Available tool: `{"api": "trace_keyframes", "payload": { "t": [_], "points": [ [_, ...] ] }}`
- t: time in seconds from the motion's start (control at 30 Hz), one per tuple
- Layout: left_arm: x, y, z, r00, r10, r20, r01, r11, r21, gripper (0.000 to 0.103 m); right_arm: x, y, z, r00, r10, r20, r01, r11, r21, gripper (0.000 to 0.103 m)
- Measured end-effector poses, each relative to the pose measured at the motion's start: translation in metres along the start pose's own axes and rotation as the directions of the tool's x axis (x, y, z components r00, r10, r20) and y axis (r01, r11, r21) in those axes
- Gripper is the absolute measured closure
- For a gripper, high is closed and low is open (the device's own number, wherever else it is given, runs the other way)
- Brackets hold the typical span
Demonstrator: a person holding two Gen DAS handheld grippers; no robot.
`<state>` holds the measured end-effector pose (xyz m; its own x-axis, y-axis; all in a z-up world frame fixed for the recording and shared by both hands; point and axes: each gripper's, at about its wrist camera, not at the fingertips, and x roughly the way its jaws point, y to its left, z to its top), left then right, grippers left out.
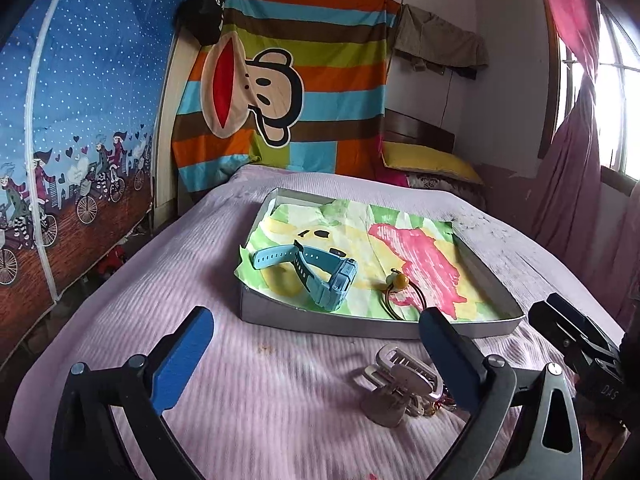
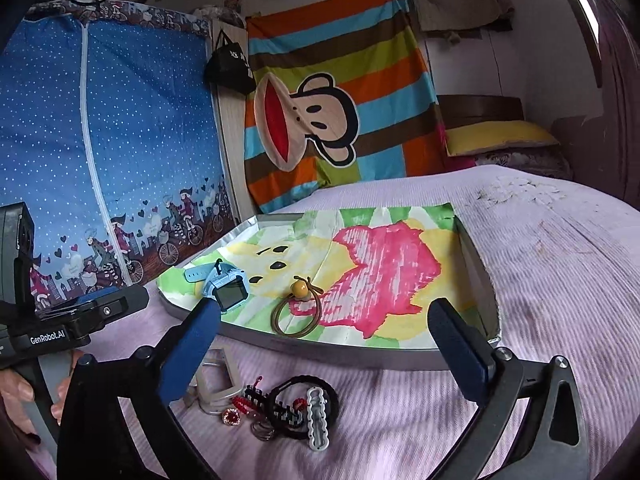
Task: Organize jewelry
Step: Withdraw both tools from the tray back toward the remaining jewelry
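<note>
Lying in the tray (image 2: 478,280) beyond both released tools (image 1: 316,356) (image 2: 340,344), the watch (image 2: 224,290) and hair tie (image 2: 298,312) are ungripped.

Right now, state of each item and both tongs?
left tongs: open, holding nothing
right tongs: open, holding nothing
blue watch: in tray, strap buckled in a loop
brown hair tie: in tray, lying flat
tray: on the bed, lined with coloured paper
hair claw: on the bed, outside tray
black hair tie: on the bed, in the pile
</note>
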<state>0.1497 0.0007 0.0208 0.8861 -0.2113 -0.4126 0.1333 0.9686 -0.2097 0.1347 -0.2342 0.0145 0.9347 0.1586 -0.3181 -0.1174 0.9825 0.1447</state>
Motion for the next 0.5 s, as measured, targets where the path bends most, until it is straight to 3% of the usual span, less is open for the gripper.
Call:
{"api": "trace_keyframes", "payload": {
  "t": [0.2,0.5],
  "points": [
    [-0.019,-0.008,-0.014,0.999,0.014,0.035,-0.015,0.999,0.048,0.000,-0.027,0.001,-0.008,0.999,-0.012,0.032,0.012,1.000,-0.018,0.001],
    [-0.022,-0.013,-0.035,1.000,0.008,-0.007,-0.007,0.995,0.103,0.000,-0.049,-0.003,-0.020,1.000,-0.017,0.022,0.018,0.999,-0.049,0.001]
  ]
}}
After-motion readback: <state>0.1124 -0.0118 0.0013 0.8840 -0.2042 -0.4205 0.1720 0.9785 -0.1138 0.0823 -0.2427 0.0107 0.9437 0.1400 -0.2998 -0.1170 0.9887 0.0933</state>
